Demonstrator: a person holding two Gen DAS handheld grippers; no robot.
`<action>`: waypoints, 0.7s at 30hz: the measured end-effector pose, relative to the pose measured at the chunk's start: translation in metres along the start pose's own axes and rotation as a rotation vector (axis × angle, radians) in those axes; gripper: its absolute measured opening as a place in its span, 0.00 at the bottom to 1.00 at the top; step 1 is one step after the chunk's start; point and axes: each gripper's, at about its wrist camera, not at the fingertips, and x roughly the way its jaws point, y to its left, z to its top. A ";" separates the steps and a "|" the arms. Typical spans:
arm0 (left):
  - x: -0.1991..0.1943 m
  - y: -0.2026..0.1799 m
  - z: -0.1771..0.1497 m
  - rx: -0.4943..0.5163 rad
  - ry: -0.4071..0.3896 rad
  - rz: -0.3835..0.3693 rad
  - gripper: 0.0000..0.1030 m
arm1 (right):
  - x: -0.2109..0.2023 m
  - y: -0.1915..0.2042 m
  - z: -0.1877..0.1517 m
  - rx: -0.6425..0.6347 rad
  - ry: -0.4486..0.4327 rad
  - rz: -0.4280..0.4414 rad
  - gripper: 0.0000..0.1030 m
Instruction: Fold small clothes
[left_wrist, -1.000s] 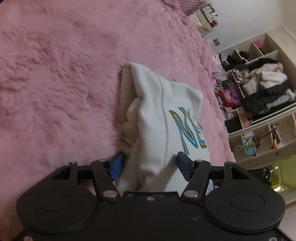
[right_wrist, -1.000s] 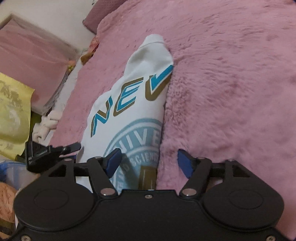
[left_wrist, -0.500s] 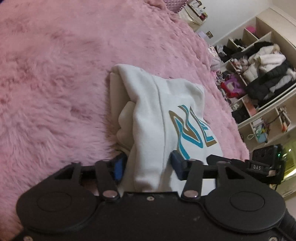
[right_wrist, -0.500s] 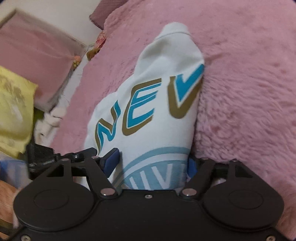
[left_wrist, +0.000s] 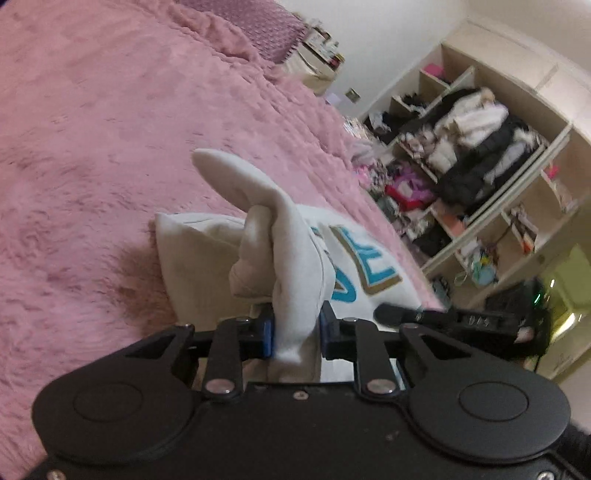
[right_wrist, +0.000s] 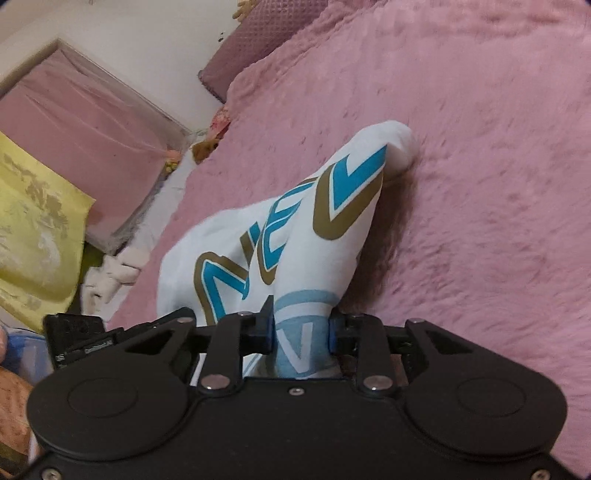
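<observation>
both grippers (left_wrist: 297, 334) (right_wrist: 301, 332), just closing, pinch the white shirt (right_wrist: 288, 236) above a pink fluffy blanket (left_wrist: 92, 147).

Garment (left_wrist: 192, 258) on blanket (left_wrist: 92, 129) (shelves (left_wrist: 480, 166) beyond)

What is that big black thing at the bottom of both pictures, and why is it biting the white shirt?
The black thing is a hand-held grabber with two fingers, and a person holds one in each hand. Each grabber has a little camera on it looking out along its fingers, so each picture comes from one grabber.

In the left camera's picture, the left gripper has just squeezed its blue pads onto a bunched edge of the white shirt. In the right camera's picture, the right gripper has just closed on the shirt's printed side, by the blue circle.

The shirt lies on a fluffy pink blanket, with its pinched part lifted. Messy shelves of clothes stand behind. The person is folding the shirt.
</observation>
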 end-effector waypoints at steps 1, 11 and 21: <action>0.004 0.005 -0.002 -0.008 0.019 0.000 0.19 | -0.004 0.005 0.002 -0.026 -0.008 -0.024 0.30; 0.018 0.065 -0.010 -0.196 0.104 0.037 0.18 | 0.030 0.009 -0.005 -0.168 0.095 -0.127 0.35; 0.010 -0.023 0.018 -0.047 0.024 -0.043 0.17 | -0.020 -0.004 0.024 -0.080 0.011 -0.052 0.21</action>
